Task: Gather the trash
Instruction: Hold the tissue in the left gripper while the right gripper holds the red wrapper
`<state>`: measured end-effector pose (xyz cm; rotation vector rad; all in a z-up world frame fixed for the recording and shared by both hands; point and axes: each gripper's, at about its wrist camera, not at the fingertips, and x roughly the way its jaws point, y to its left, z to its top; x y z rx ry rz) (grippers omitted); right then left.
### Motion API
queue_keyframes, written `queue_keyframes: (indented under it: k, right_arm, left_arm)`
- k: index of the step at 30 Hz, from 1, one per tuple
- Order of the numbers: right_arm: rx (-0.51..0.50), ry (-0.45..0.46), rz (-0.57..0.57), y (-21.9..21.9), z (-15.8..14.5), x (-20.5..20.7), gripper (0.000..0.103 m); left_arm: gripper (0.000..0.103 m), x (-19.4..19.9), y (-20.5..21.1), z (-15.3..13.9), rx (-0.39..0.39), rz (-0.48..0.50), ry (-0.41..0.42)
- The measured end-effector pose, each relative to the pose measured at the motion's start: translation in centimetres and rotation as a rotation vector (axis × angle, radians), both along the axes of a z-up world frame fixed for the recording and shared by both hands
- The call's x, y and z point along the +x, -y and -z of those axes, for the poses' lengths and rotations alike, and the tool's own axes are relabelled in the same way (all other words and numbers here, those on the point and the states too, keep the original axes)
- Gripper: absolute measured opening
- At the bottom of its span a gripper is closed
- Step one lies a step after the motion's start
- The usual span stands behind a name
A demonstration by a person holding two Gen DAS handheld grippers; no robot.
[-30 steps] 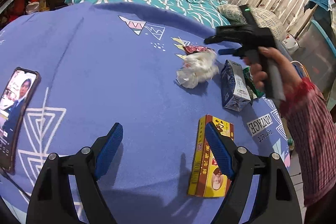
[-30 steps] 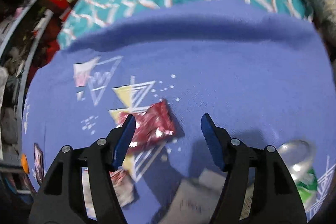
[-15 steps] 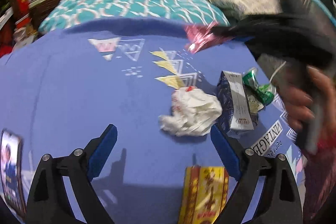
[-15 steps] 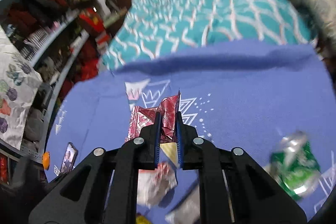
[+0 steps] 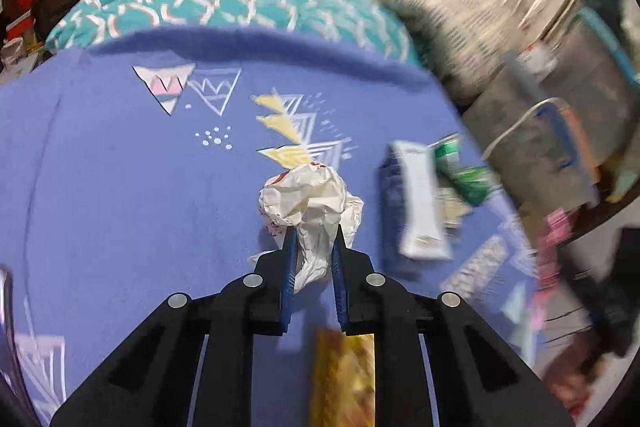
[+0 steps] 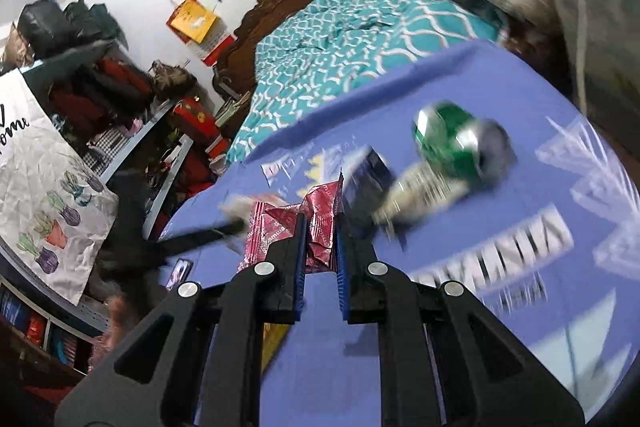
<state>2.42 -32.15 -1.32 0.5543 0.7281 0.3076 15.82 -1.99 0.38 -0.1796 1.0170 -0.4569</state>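
At frame centre, the left gripper pinches crumpled white paper; the right gripper clamps a crinkled red foil wrapper.

Both wrist views — close over blue blanket

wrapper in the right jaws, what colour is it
Red and shiny, foil-like wrapper; the right wrist view shows it best.

1. The left hand-held gripper is black plastic, shaped like a wide fork with two arms.
2. Its two fingers have thin blue pads on the inside.
3. Four round silver screws sit across its top.
4. The right hand-held gripper looks the same: black arms, blue ridged pads, four shiny silver screws.
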Motion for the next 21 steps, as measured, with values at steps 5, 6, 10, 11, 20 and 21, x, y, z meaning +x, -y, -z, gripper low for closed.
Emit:
queue_keyframes:
  k: [5,6,10,11,20,21]
  right_arm:
    - [0.012,-0.057,0.07,0.0,3.6,-4.1,0.016]
    - [-0.001,-0.067,0.077,-0.1,4.0,-4.7,0.016]
    - [-0.022,-0.098,0.104,0.1,4.9,-6.5,0.016]
    - [-0.023,-0.102,0.113,0.3,5.0,-6.9,0.016]
    - [-0.064,-0.115,0.235,3.2,5.0,-10.2,0.016]
    - [-0.06,-0.118,0.246,3.6,5.2,-10.5,0.016]
  left_arm:
    - [0.015,-7.8,-1.0,-3.9,-0.052,0.049,0.122]
    - [0.015,-8.8,-0.9,-4.1,-0.055,0.062,0.129]
    - [0.015,-13.0,1.5,-3.2,-0.06,0.174,0.11]
    - [0.015,-13.8,2.3,-2.7,-0.056,0.202,0.101]
    - [0.015,-16.5,6.6,1.9,0.006,0.309,0.042]
    - [0.015,-16.7,6.6,2.1,0.015,0.312,0.045]
